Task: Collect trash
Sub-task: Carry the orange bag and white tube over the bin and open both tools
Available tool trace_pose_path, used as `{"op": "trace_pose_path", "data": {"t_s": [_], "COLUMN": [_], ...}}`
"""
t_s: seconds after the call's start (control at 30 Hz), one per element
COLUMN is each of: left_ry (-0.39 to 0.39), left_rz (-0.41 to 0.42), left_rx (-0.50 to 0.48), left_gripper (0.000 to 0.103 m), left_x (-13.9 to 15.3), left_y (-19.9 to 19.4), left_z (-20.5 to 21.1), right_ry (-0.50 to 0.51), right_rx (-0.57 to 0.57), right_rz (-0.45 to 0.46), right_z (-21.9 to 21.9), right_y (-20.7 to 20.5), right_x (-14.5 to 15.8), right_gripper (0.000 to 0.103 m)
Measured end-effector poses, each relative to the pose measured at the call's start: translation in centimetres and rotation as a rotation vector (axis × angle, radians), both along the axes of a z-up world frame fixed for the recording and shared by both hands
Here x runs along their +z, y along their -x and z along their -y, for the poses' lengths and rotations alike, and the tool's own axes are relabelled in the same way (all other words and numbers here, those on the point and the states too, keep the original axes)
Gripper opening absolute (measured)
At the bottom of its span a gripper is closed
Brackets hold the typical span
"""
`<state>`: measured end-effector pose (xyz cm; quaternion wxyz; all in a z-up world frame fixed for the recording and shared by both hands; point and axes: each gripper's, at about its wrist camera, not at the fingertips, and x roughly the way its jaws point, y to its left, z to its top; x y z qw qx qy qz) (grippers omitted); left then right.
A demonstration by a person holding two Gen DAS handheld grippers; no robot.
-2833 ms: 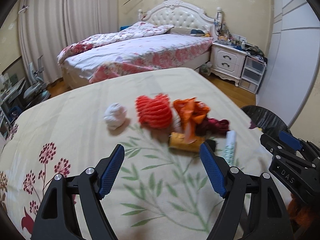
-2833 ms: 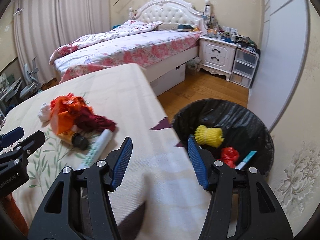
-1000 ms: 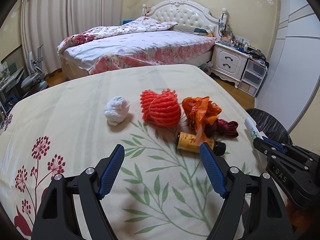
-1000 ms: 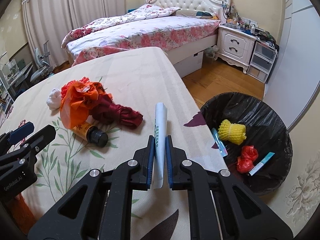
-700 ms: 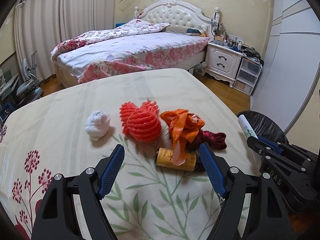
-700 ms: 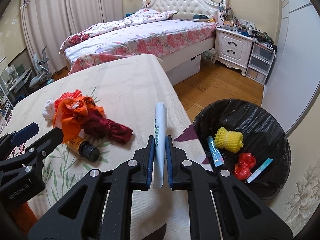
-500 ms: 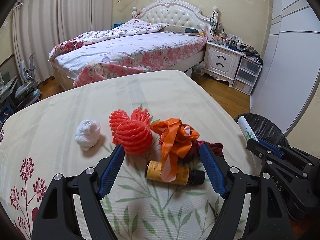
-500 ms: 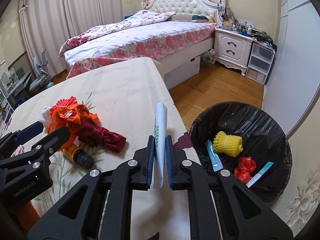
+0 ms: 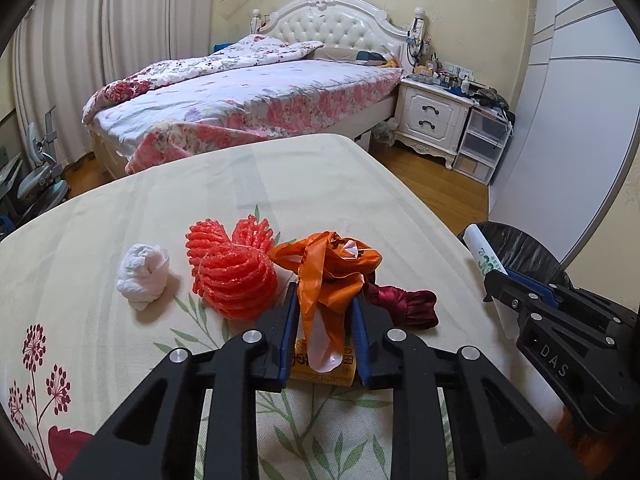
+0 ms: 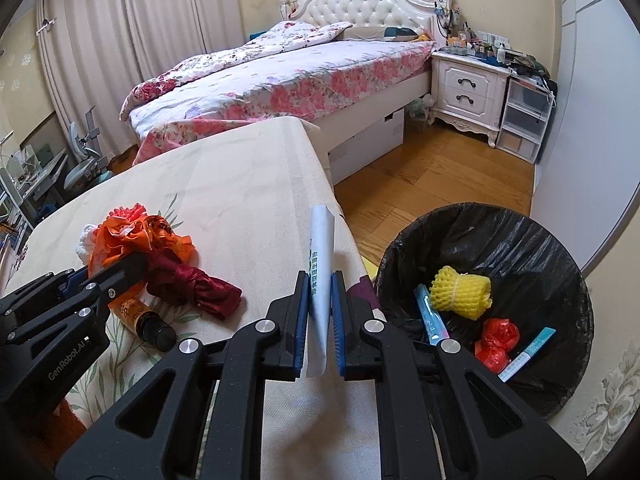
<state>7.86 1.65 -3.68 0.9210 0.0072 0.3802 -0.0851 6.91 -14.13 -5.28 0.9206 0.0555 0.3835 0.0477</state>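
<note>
My left gripper (image 9: 323, 312) is shut on the hanging tail of a crumpled orange plastic bag (image 9: 332, 268), over a yellow-labelled bottle (image 9: 320, 362) lying on the table. My right gripper (image 10: 320, 292) is shut on a white tube with green print (image 10: 321, 256) and holds it above the table's right edge, left of the black-lined trash bin (image 10: 520, 236). The tube also shows in the left wrist view (image 9: 486, 260). A red foam net (image 9: 232, 272), a white paper wad (image 9: 144, 272) and a dark red cloth (image 9: 404, 300) lie on the table.
The table has a cream cloth with flower print (image 9: 80, 320). The bin holds a yellow foam net (image 10: 460, 288), a red wad (image 10: 496, 340) and blue tubes (image 10: 430, 316). Beyond are a bed (image 9: 256, 96), a white nightstand (image 9: 432, 116) and wood floor (image 10: 420, 176).
My left gripper moved forward and closed on the orange bag's tail; half a second ago it was open. My right gripper keeps holding the tube and has shifted slightly toward the bin.
</note>
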Motion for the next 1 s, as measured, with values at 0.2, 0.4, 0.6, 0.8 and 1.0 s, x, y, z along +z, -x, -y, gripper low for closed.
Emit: {"op": "trace_pose_path", "data": {"t_s": [0.2,0.4,0.6,0.8,1.0], "left_ry": [-0.001,0.000,0.018,0.039,0.053], "left_rz": [0.025,0.068,0.104,0.128,0.141], "left_rx": [-0.001,-0.010,-0.030,-0.094,-0.176], "left_gripper": [0.024,0.024,0.024,0.024,0.024], "left_x": [0.9,2.1,3.3,3.9,3.8], "left_y": [0.9,2.1,3.0,3.5,3.4], "left_z": [-0.2,-0.1,0.5,2.8,6.4], "right_ry": [0.000,0.005,0.025,0.037,0.064], "right_rx": [-0.006,-0.021,-0.058,-0.135,-0.222], "right_rz": [0.011,0.037,0.065,0.076,0.086], "right_z": [0.1,0.6,1.9,4.7,7.7], "right_y": [0.5,1.5,3.0,4.2,5.1], "right_x": [0.5,1.6,2.4,3.0,3.1], "right_gripper": [0.011,0.011,0.011,0.011,0.011]}}
